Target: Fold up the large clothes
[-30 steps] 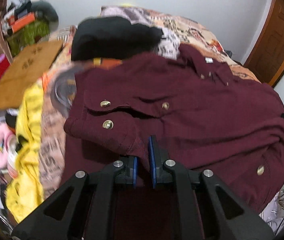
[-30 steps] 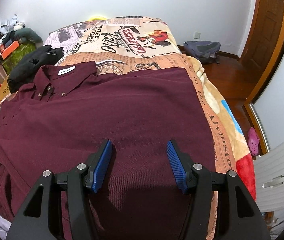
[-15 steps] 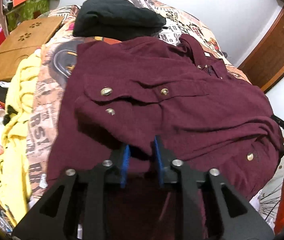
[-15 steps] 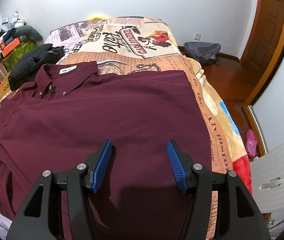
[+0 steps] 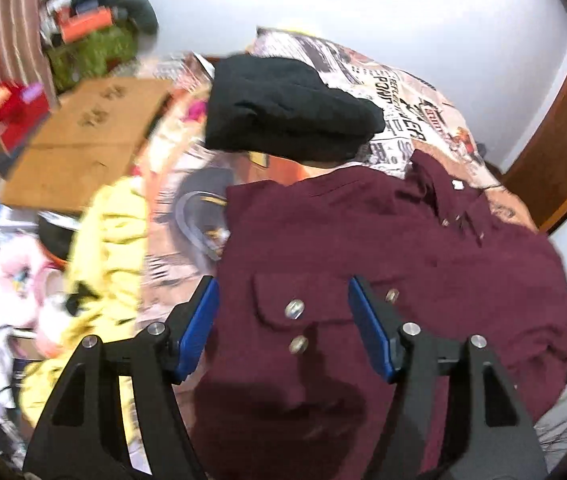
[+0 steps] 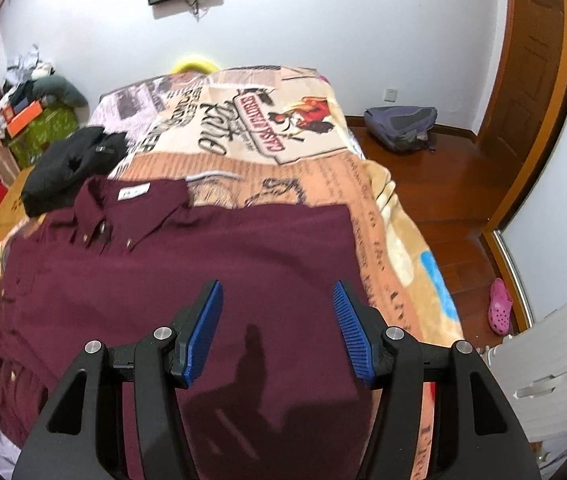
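A large maroon button-up shirt (image 5: 383,240) lies spread on the bed; it also shows in the right wrist view (image 6: 211,264), collar to the far left. Its sleeve cuff with metal buttons (image 5: 295,308) lies folded over the body. My left gripper (image 5: 283,320) is open and empty, hovering over that cuff. My right gripper (image 6: 277,320) is open and empty above the shirt's smooth right half.
A folded black garment (image 5: 287,112) lies on the printed blanket (image 6: 243,128) beyond the shirt. A yellow cloth (image 5: 103,248) hangs at the bed's left edge, with a cardboard box (image 5: 83,140) and clutter beyond. A backpack (image 6: 401,126) and wooden door (image 6: 531,92) stand on the right.
My left gripper was shut on the shirt's sleeve fabric; it has opened, let the fabric go and lifted back. The right gripper stayed open and rose slightly.
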`<act>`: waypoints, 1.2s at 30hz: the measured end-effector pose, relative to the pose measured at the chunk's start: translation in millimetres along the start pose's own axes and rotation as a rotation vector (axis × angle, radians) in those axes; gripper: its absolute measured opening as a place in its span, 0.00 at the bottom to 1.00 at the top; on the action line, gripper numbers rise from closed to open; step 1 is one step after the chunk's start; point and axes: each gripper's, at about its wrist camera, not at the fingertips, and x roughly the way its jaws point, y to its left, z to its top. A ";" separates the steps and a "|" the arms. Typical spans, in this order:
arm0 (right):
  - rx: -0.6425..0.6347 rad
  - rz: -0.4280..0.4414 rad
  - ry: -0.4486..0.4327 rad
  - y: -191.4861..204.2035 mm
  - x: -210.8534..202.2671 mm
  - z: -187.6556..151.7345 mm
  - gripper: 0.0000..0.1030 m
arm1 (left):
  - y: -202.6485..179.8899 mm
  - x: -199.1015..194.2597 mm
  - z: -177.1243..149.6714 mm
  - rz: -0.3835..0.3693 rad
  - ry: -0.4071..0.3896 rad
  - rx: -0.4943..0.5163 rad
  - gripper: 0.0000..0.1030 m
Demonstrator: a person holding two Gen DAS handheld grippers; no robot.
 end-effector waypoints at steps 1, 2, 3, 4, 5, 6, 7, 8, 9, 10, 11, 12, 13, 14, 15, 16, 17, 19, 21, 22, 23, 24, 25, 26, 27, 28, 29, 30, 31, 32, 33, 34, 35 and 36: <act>0.008 0.006 0.000 -3.8 1.6 3.9 0.52 | 4.2 10.2 6.8 -0.034 0.023 -0.022 0.64; 0.014 0.010 0.002 -6.7 3.5 6.4 0.52 | 8.1 20.3 12.9 -0.061 0.045 -0.042 0.64; 0.025 0.012 0.010 -11.5 7.0 9.9 0.52 | 11.0 27.7 17.5 -0.076 0.062 -0.055 0.64; 0.034 0.017 0.025 -16.6 11.6 12.8 0.52 | 15.0 37.8 22.6 -0.090 0.083 -0.065 0.64; 0.040 0.024 0.041 -20.4 15.7 14.3 0.52 | 18.4 46.7 26.9 -0.089 0.101 -0.067 0.64; 0.047 0.032 0.058 -25.0 21.0 15.7 0.52 | 20.0 53.6 29.4 -0.079 0.114 -0.072 0.64; 0.052 0.036 0.075 -29.5 28.0 16.9 0.52 | 23.6 62.4 32.4 -0.067 0.128 -0.079 0.64; 0.054 0.034 0.087 -32.0 31.3 16.7 0.52 | 26.7 68.8 33.8 -0.062 0.141 -0.088 0.64; 0.053 0.028 0.105 -34.8 38.1 16.5 0.52 | 30.9 76.3 34.2 -0.067 0.161 -0.108 0.64; 0.049 0.024 0.121 -36.9 42.5 16.3 0.52 | 34.8 83.2 33.2 -0.089 0.181 -0.133 0.64; 0.042 0.021 0.143 -38.8 49.3 15.6 0.52 | 38.0 87.9 31.6 -0.111 0.198 -0.152 0.64; 0.036 0.020 0.163 -40.2 55.0 14.7 0.52 | 39.7 94.5 29.3 -0.134 0.220 -0.171 0.64; 0.029 0.021 0.178 -41.3 60.5 13.9 0.52 | 39.7 100.6 27.2 -0.140 0.238 -0.176 0.64; 0.023 0.021 0.195 -42.4 66.1 12.9 0.52 | 38.8 104.7 26.1 -0.138 0.245 -0.171 0.64; 0.021 0.023 0.210 -43.5 71.2 12.4 0.52 | 36.0 108.9 24.9 -0.133 0.249 -0.159 0.64; 0.023 0.039 0.226 -43.2 77.9 12.2 0.52 | 32.4 112.0 24.5 -0.130 0.250 -0.142 0.67; 0.026 0.057 0.234 -44.2 81.1 13.1 0.52 | 29.3 114.4 25.1 -0.130 0.249 -0.129 0.69; 0.028 0.097 0.245 -42.4 89.0 15.7 0.52 | 21.6 118.2 27.1 -0.129 0.236 -0.095 0.74; 0.023 0.099 0.241 -38.8 91.7 19.9 0.51 | 13.2 121.6 30.4 -0.108 0.232 -0.059 0.74; 0.011 0.089 0.230 -36.2 91.5 22.1 0.45 | 11.4 123.1 31.3 -0.100 0.234 -0.043 0.74; 0.002 0.078 0.223 -34.3 91.3 23.2 0.36 | 5.5 124.0 33.5 -0.086 0.229 -0.022 0.73; -0.013 0.062 0.214 -32.3 90.0 25.0 0.32 | 2.4 122.6 35.0 -0.079 0.219 -0.007 0.62; -0.023 0.052 0.206 -31.7 89.3 26.9 0.22 | -0.5 122.2 36.8 -0.071 0.211 0.012 0.41; -0.032 0.047 0.198 -31.7 88.2 30.0 0.13 | -5.6 123.7 39.4 -0.063 0.211 0.031 0.29; -0.032 0.049 0.192 -32.2 86.5 32.4 0.10 | -10.5 126.3 42.3 -0.054 0.216 0.039 0.08; -0.026 0.061 0.187 -33.3 84.8 35.6 0.09 | -13.1 128.3 44.5 -0.052 0.216 0.038 0.01; -0.023 0.069 0.181 -33.5 84.1 38.6 0.08 | -17.1 130.0 48.1 -0.048 0.207 0.036 0.02; -0.025 0.075 0.171 -32.4 82.4 42.3 0.08 | -22.3 130.6 52.6 -0.035 0.191 0.045 0.01; -0.035 0.073 0.164 -30.0 82.1 45.7 0.07 | -27.5 129.5 56.8 -0.016 0.169 0.061 0.00; -0.044 0.069 0.148 -27.8 80.2 50.5 0.06 | -33.0 127.0 62.8 0.006 0.140 0.081 0.00; -0.050 0.067 0.138 -26.3 79.5 54.9 0.05 | -39.4 123.0 70.5 0.024 0.109 0.103 0.00; -0.053 0.063 0.129 -25.4 79.1 60.1 0.05 | -44.8 117.3 79.7 0.032 0.072 0.118 0.00; -0.053 0.060 0.117 -25.4 79.2 66.6 0.04 | -48.8 111.3 89.9 0.038 0.040 0.125 0.00; -0.056 0.054 0.107 -25.8 80.0 73.7 0.04 | -51.1 107.0 98.4 0.046 0.019 0.128 0.00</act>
